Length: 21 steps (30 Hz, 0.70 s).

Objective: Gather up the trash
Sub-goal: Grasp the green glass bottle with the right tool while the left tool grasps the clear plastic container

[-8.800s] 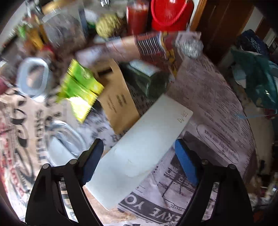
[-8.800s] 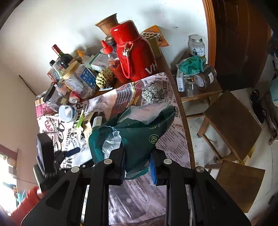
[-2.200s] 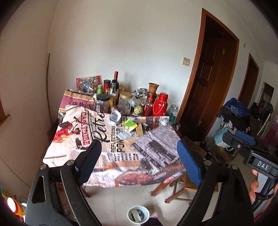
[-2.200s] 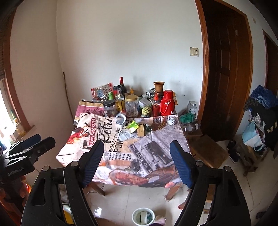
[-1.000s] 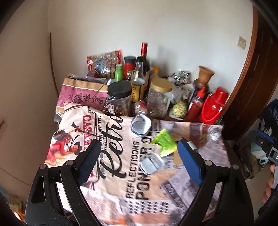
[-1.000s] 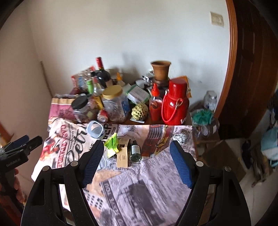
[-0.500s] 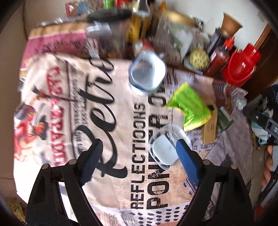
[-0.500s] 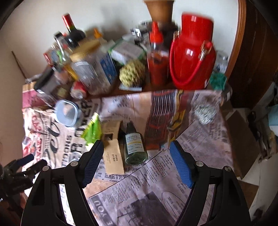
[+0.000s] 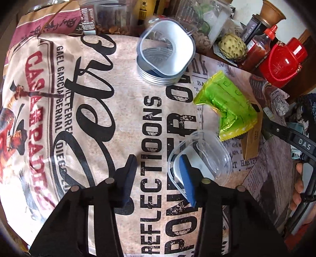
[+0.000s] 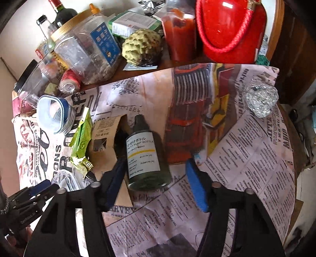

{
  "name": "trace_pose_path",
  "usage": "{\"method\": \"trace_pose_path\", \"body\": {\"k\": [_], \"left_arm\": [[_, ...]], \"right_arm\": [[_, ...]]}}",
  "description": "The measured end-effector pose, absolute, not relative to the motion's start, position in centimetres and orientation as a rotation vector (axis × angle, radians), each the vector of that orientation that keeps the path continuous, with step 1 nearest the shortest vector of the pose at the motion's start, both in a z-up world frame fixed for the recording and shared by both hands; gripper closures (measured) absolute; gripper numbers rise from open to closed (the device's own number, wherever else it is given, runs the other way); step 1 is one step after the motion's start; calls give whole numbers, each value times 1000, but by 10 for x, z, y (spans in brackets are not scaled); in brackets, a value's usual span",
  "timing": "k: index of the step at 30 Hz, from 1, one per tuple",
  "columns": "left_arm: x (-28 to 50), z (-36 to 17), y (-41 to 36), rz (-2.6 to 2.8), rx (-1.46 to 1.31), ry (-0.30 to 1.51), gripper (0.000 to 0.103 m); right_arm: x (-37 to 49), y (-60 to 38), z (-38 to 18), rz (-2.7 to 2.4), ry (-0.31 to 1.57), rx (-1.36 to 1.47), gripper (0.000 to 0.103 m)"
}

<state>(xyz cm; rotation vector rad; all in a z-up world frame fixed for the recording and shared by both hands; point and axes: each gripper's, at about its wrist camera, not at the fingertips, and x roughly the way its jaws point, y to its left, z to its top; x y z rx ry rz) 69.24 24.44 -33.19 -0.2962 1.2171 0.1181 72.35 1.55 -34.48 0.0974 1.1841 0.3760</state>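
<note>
A: Item one, left gripper (image 9: 158,170)?

B: Over the printed tablecloth (image 9: 83,122). Jaws half spread and closing. Between them lies only the cloth; the right blue pad (image 9: 186,178) overlaps the near rim of a clear plastic tray (image 9: 209,152), inside or in front of it I cannot tell. No grip.

A: Item two, right gripper (image 10: 156,178)?

B: Jaws also part open and closing, one on each side of a dark green pump bottle (image 10: 146,152). The bottle lies on its side, white label up, neck pointing away. The left pad is just beside its base; the right pad (image 10: 196,187) stands clear of it. Nothing is pinched.

A: Remaining trash on the cloth?

B: A crumpled green wrapper (image 9: 227,106), partly on a brown cardboard tag (image 10: 106,134) that lies just left of the bottle. A ball of crumpled foil (image 10: 260,99) near the far right edge, well apart from the rest.

A: Other stock?

B: A rounded white container (image 9: 167,51) tilted on a stack of metal lids, beyond the tray. Along the wall: red thermos jug (image 10: 229,27), red sauce bottle (image 10: 179,35), custard apple (image 10: 142,47), clear jar with a gold lid (image 10: 86,51), wine bottle (image 10: 63,9).
</note>
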Motion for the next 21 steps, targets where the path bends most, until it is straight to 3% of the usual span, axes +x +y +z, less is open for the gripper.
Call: {"method": "trace_pose_path", "body": {"k": [2,6,14,21], "left_arm": [[693,-331,244,117,-286,1213,67],[699,-333,240,64,-327,1220,96],[703,-329,234,75,-321,1224,102],[692,-283,214,75,-266,1134,102]], "right_arm": [[725,21,-345,388,1178,80,60],[722,27,-339,388,1143,34,60],[709,17,-314,405,1074,38,62],[686,1,-281,437,1014,57,63]]}}
